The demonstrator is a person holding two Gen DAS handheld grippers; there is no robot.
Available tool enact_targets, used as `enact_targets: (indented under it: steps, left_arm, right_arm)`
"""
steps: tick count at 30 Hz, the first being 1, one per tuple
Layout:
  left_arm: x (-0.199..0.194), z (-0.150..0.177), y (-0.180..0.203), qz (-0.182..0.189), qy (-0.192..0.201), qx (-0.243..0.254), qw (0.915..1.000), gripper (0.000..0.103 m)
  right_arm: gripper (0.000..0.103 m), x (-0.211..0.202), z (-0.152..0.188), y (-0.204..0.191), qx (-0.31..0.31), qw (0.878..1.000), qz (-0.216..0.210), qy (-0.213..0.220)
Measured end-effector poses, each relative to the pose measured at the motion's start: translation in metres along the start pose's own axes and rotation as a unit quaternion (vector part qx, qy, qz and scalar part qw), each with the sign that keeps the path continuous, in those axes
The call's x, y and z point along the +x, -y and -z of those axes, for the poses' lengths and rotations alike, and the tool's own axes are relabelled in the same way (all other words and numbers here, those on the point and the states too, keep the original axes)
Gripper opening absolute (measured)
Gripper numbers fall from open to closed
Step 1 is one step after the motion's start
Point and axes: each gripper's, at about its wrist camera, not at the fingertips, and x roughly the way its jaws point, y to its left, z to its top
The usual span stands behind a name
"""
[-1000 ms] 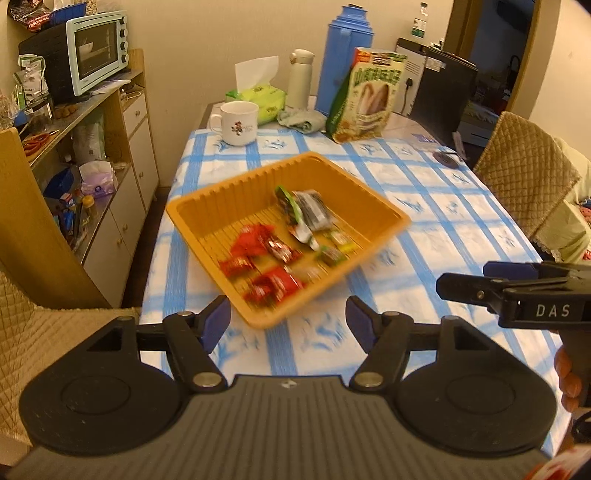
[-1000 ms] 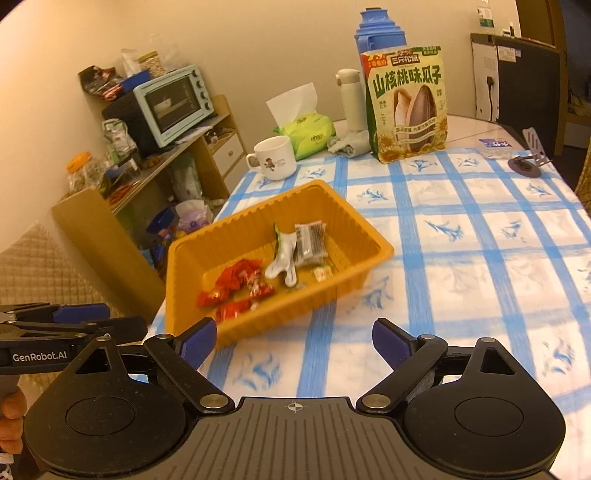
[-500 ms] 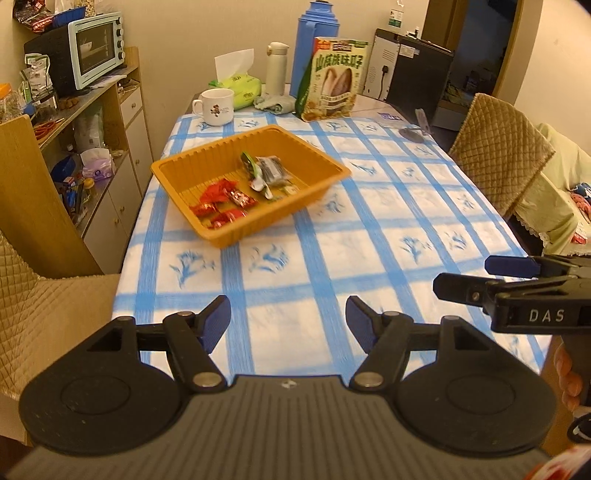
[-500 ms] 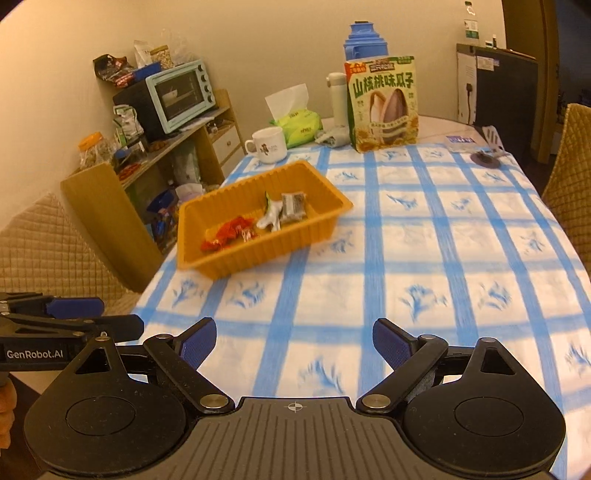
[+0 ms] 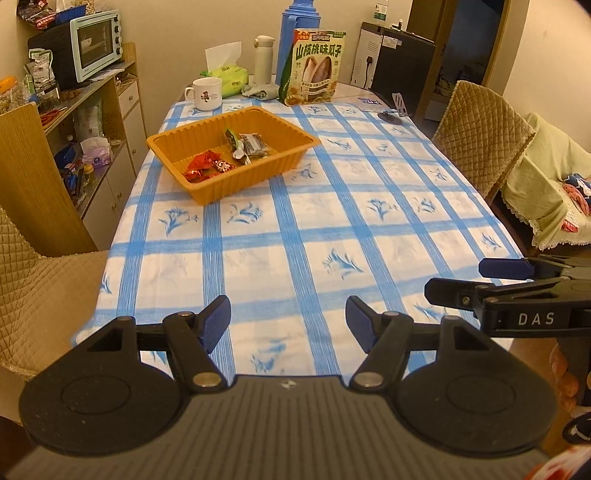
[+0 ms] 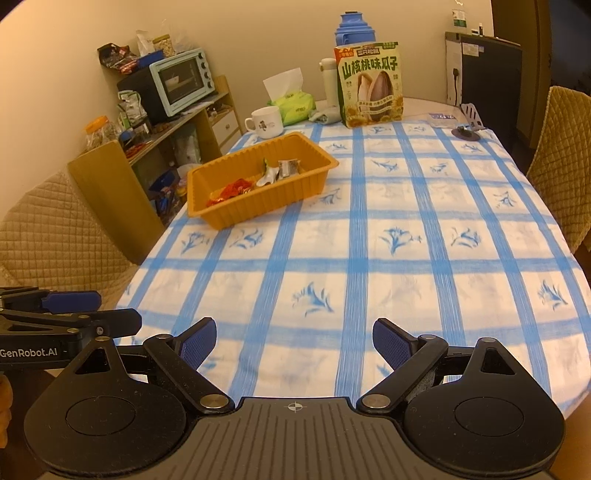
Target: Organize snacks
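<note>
An orange tray (image 5: 207, 192) (image 6: 258, 206) stands on the far left part of the blue-checked table. It holds red-wrapped candies (image 5: 201, 166) (image 6: 231, 190) and silver and green snack packets (image 5: 247, 144) (image 6: 282, 170). My left gripper (image 5: 288, 325) is open and empty above the table's near edge, far from the tray. My right gripper (image 6: 293, 345) is open and empty too, beside the left one. Each gripper shows at the edge of the other's view.
A large sunflower-seed bag (image 5: 314, 70) (image 6: 371, 86), a white mug (image 5: 205, 94), a tissue pack (image 5: 227, 75), a white flask and a blue thermos (image 5: 295, 33) stand at the far end. Padded chairs (image 5: 480, 136) flank the table. A shelf with a toaster oven (image 5: 92, 51) is left.
Both grippers have pulled back from the tray toward the near edge of the table. The tray now looks smaller and farther. Both stay open and empty.
</note>
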Motion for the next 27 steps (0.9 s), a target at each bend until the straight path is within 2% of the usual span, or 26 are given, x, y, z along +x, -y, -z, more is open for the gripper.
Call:
enact_targets:
  steps: [10, 27]
  left_arm:
    - [-0.016, 0.015, 0.015, 0.005, 0.005, 0.006, 1.0, 0.067]
    - [-0.023, 0.021, 0.024, 0.008, 0.01, 0.012, 0.9999, 0.067]
  right_arm:
    - [0.091, -0.02, 0.02, -0.001, -0.002, 1.0, -0.001, 0.0]
    - [0.091, -0.029, 0.027, 0.004, 0.001, 1.0, 0.001, 0.003]
